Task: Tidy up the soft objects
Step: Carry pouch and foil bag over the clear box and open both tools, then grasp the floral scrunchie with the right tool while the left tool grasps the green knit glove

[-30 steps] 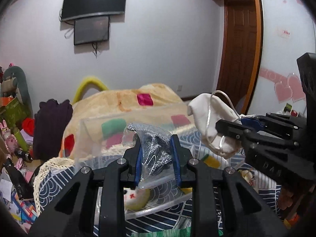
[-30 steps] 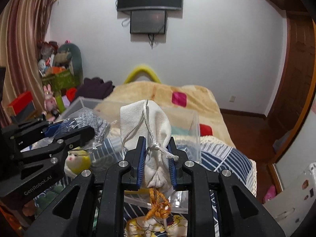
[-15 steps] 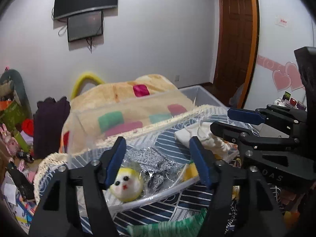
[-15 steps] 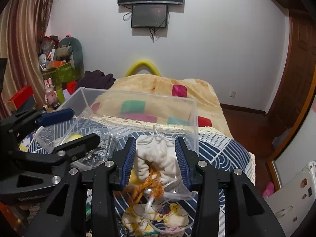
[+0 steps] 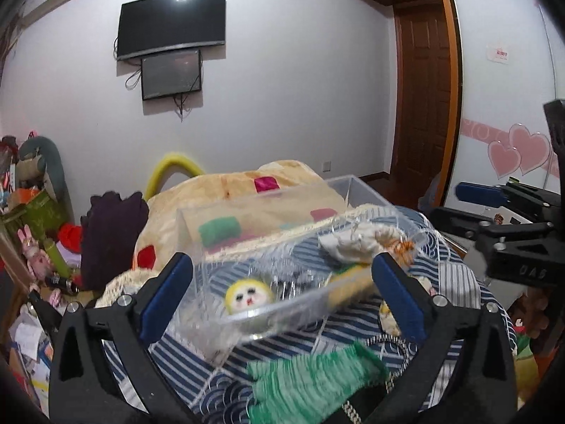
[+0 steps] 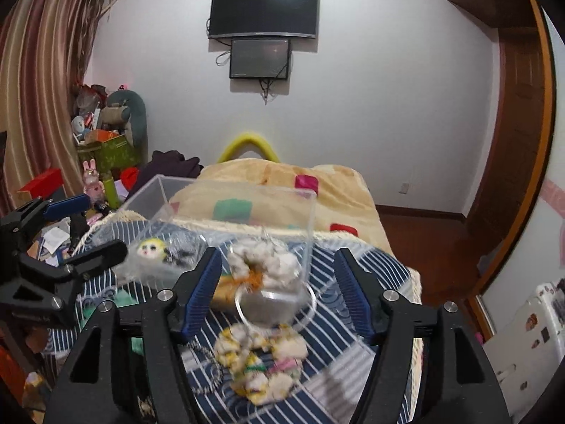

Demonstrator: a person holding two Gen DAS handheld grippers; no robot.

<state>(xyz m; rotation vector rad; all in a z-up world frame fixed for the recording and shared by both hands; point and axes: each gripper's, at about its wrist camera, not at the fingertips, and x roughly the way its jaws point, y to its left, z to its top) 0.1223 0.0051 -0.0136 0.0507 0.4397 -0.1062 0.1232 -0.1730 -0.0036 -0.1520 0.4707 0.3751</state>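
Both hand-held grippers, left (image 5: 282, 293) and right (image 6: 279, 291), gape wide and empty. A clear plastic box (image 5: 268, 212) on the striped bed (image 6: 339, 346) holds a crumpled white pouch (image 6: 263, 261) and a round yellow plush (image 5: 247, 295). A green knit (image 5: 310, 381) lies near.

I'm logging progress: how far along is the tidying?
Done: white pouch and yellow-faced toy lie in the clear bin. In hand: nothing; left hand-held gripper and right hand-held gripper are open. Left: green knit and patterned scrunchie outside.
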